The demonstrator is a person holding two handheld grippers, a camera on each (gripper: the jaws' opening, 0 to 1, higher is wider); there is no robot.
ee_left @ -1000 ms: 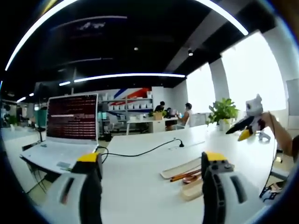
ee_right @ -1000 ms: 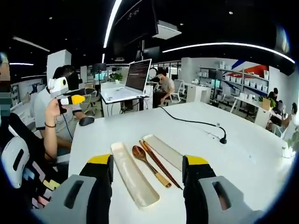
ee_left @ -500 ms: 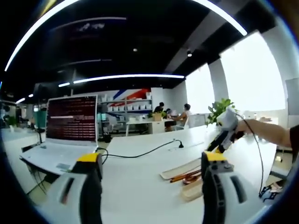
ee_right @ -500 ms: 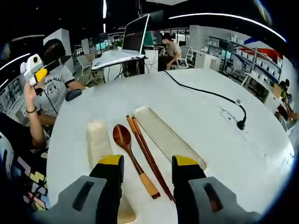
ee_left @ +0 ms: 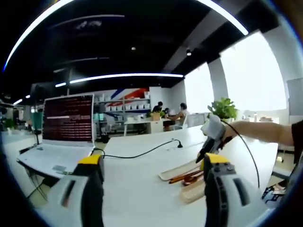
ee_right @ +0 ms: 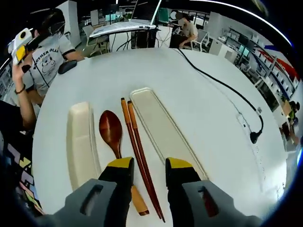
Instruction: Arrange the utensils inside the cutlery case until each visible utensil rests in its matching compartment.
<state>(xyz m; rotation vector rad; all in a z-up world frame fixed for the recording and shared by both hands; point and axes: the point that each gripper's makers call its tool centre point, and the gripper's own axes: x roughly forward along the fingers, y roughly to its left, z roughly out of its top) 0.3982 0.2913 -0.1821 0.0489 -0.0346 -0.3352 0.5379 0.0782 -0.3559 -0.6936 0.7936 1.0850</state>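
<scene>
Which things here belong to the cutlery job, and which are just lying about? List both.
Job: wooden spoon; chopsticks; cutlery case tray; case lid; right gripper, jaws open over the chopsticks.

Lying about: laptop; black cable; potted plant; computer mouse.

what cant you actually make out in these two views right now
- Right gripper view: the wooden spoon handle's end and the chopsticks tips, hidden behind the right gripper.
- Left gripper view: the utensils on the table, small, partly behind the left gripper's right finger.
- Right gripper view: whether the case tray has compartments.
</scene>
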